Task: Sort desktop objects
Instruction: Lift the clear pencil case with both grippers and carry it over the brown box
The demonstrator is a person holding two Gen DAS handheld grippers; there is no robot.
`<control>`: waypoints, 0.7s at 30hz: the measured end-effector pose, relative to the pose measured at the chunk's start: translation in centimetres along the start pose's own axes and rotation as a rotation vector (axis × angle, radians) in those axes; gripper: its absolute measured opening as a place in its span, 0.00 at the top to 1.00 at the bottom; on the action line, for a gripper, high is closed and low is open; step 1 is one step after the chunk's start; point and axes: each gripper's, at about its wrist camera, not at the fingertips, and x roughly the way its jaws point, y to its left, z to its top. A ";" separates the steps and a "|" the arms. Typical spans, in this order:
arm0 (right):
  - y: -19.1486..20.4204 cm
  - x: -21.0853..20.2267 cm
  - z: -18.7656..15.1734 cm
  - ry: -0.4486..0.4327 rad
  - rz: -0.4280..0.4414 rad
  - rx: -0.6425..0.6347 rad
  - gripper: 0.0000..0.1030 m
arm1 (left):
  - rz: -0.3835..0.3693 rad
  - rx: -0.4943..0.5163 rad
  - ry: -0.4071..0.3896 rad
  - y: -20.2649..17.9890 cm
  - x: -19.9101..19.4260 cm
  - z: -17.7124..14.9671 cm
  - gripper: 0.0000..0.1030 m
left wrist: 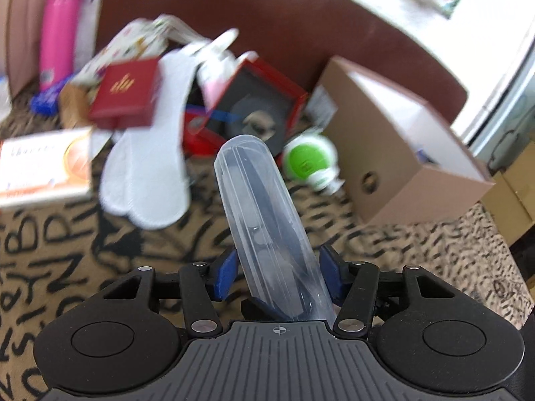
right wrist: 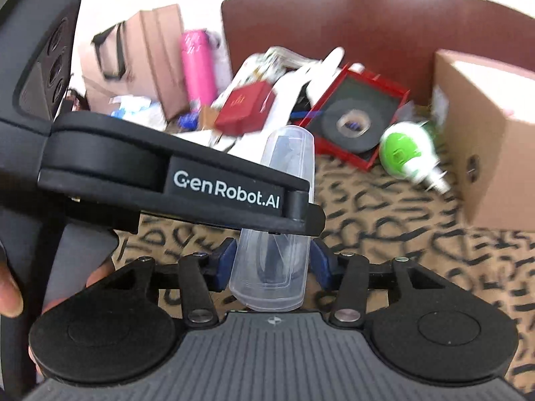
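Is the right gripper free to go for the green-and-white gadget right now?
Probably not: the right gripper seems to share the clear case with the left gripper, though cloth before the gadget lies bare.

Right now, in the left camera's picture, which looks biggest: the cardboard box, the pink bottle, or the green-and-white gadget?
1. cardboard box
2. pink bottle
3. green-and-white gadget

The bottle stands farther back, so its true size against the gadget is unsure.
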 end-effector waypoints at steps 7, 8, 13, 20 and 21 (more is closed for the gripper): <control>-3.8 -3.6 2.5 -0.144 -0.070 0.024 0.48 | -0.065 0.081 -0.065 -5.8 0.2 3.5 0.46; -4.5 -4.1 2.9 -0.162 -0.082 0.027 0.48 | -0.078 0.096 -0.074 -6.8 0.4 4.2 0.46; -8.8 -6.1 4.9 -0.233 -0.157 0.045 0.48 | -0.123 0.172 -0.104 -12.5 2.3 6.6 0.46; -16.4 -7.4 8.3 -0.245 -0.259 0.047 0.49 | -0.218 0.189 -0.116 -19.2 7.5 10.4 0.45; -17.4 -7.5 8.6 -0.240 -0.276 0.039 0.49 | -0.235 0.187 -0.110 -20.0 8.4 10.9 0.45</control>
